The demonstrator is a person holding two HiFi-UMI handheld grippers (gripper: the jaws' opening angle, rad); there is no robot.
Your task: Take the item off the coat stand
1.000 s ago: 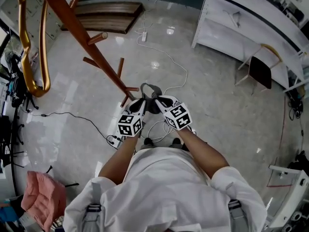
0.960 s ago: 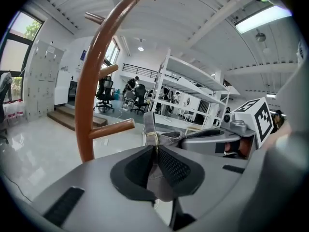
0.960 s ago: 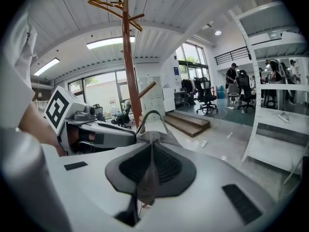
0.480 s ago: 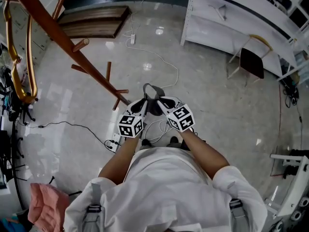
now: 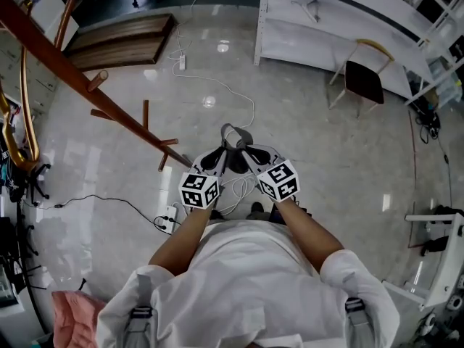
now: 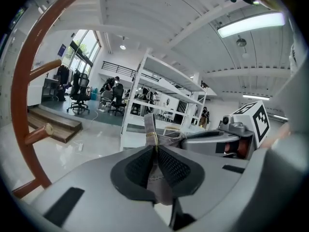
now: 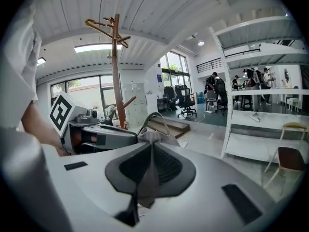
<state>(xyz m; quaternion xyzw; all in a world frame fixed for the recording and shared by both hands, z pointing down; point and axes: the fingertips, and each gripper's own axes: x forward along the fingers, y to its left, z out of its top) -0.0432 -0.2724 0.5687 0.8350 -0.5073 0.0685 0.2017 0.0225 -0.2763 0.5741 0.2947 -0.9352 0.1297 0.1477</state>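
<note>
On the left, the slanting coat stand (image 5: 109, 109) and its pegs (image 5: 145, 114) bar the way, the lowest peg near the left tongs (image 5: 215, 156). A grey cloth item (image 5: 243, 138) fills the gap to the right tongs (image 5: 250, 155). Ahead and rightward the floor (image 5: 326, 158) lies open up to the shelving (image 5: 326, 38) and chair (image 5: 362, 78).

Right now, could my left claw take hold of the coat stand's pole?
Probably not. The left claw is shut on the grey fabric item, which the right claw also grips, and the coat stand stands off to the left, apart from both.
</note>
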